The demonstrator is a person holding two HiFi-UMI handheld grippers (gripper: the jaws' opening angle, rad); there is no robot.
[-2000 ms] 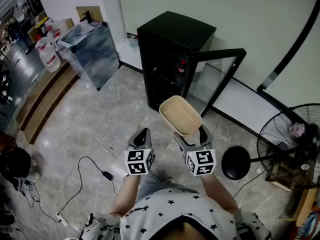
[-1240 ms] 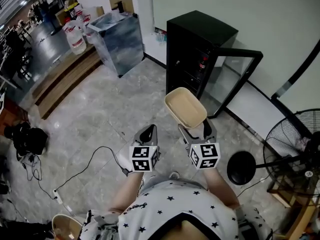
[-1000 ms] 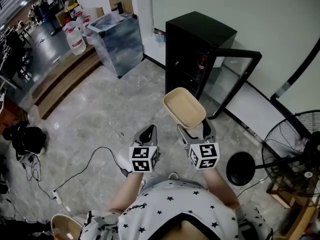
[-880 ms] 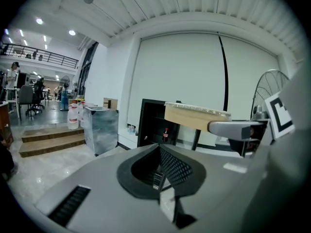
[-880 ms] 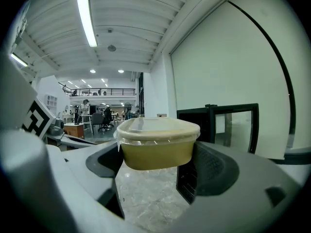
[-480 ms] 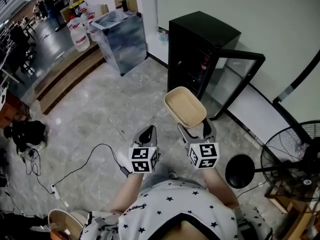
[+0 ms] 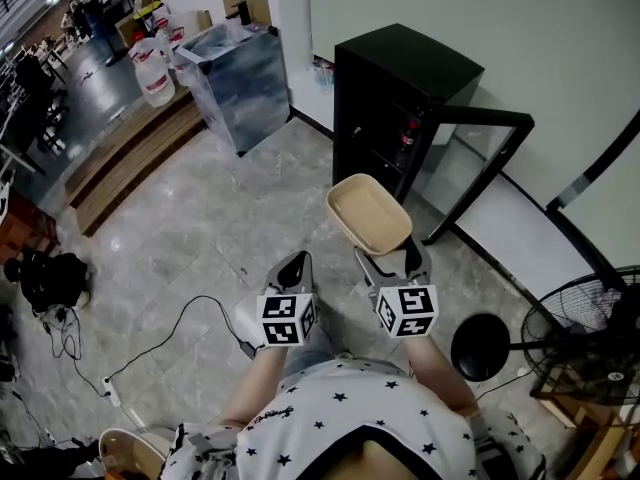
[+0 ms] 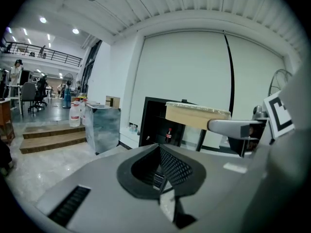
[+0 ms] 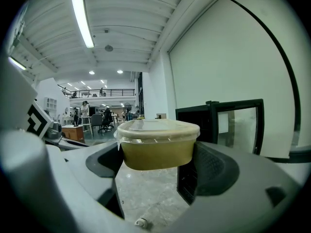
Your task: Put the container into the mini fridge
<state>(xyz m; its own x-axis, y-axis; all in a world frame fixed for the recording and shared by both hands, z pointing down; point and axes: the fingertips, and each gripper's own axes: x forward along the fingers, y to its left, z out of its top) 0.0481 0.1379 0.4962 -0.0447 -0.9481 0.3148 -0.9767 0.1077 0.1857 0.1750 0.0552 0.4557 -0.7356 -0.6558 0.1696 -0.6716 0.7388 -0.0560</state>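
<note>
A tan oval container (image 7: 368, 214) with a clear lid is held level in the air, my right gripper (image 7: 386, 265) shut on its sides; the right gripper view shows the container (image 9: 157, 143) pinched between both jaws. The black mini fridge (image 7: 398, 113) stands ahead against the wall, its glass door (image 7: 478, 164) swung open to the right and a red-capped bottle (image 7: 408, 133) on a shelf. My left gripper (image 7: 292, 269) hangs beside the right one, shut and empty. In the left gripper view the container (image 8: 196, 116) shows at the right and the fridge (image 8: 158, 123) beyond.
A metal-clad box (image 7: 240, 80) and water jugs (image 7: 153, 71) stand at the back left beside wooden steps (image 7: 118, 163). A cable with an adapter (image 7: 180, 328) lies on the marble floor. A standing fan (image 7: 580, 343) and its round base (image 7: 481, 346) are at the right.
The view has drifted slightly as the person steps toward the fridge; both grippers and the held container keep the same pose relative to each other.
</note>
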